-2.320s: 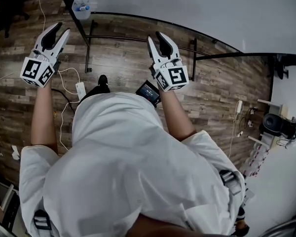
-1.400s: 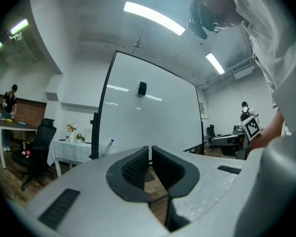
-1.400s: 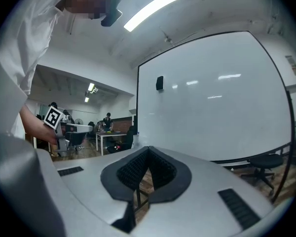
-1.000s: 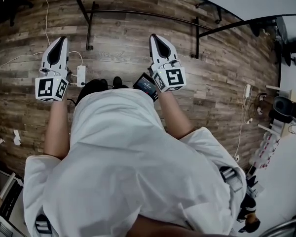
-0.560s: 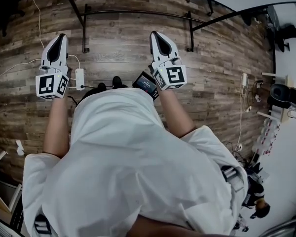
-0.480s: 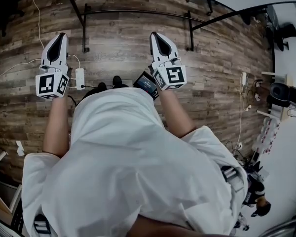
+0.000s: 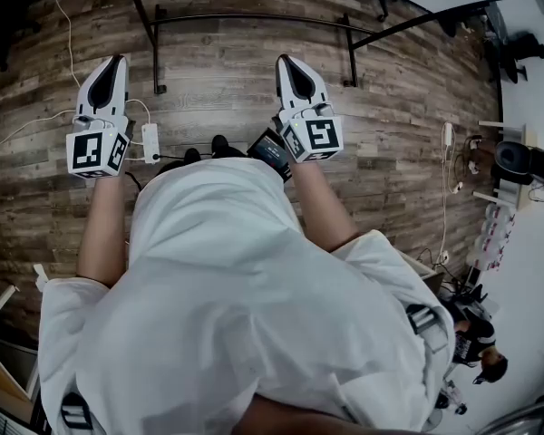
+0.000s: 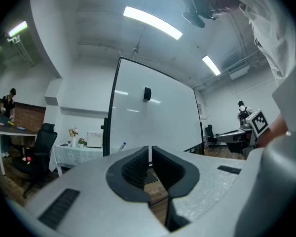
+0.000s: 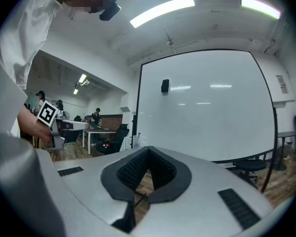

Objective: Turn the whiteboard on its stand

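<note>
The whiteboard (image 8: 153,117) stands upright in its black frame a short way ahead, and the right gripper view also shows the whiteboard (image 9: 207,107) filling the background. In the head view only the stand's black base bars (image 7: 254,18) show on the wood floor, beyond both fingertips. My left gripper (image 7: 116,63) is held out level at the left, jaws shut with nothing between them; from its own camera the left gripper (image 8: 150,151) points at the board's left part. My right gripper (image 7: 286,63) is shut and empty too. Seen from its own camera, the right gripper (image 9: 148,153) is short of the board.
A white power strip (image 7: 150,141) with its cable lies on the floor by my left arm. An office chair (image 8: 37,152) and a table (image 8: 5,127) with a person stand left of the board. More desks and people are behind the right side (image 9: 96,125). Equipment (image 7: 517,161) sits at the far right.
Both grippers' jaws stood apart in the earliest frame and are closed now. The whiteboard's surface has slid toward the top of the head view, so I stand farther from it.
</note>
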Motion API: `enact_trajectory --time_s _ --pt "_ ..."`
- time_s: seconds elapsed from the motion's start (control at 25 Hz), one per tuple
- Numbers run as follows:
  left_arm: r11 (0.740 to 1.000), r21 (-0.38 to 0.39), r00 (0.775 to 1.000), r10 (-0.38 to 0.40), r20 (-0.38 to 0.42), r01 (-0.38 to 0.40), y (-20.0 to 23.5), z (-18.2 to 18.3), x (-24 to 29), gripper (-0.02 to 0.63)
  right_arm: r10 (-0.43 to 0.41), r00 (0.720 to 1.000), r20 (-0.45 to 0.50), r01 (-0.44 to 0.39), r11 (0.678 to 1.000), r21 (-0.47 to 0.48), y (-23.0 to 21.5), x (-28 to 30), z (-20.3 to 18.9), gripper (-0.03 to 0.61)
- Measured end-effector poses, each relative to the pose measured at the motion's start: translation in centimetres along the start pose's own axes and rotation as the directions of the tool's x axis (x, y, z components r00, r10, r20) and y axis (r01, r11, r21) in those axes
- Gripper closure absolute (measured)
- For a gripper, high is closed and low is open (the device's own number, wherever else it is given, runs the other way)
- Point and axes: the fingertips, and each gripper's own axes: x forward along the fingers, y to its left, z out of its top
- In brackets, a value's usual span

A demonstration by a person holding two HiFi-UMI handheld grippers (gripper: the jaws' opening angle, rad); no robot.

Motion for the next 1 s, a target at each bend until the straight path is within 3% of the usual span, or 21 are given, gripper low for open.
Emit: enact_trajectory --time_s 1.0 --pt "0.992 -0.05 0.993 -0.118 -0.016 0.117 -2.0 -1.7 0.1 0.588 -0.159 0.987 -0.018 0.159 0.987 -0.001 -0.1 -4.5 -0.9 0.581"
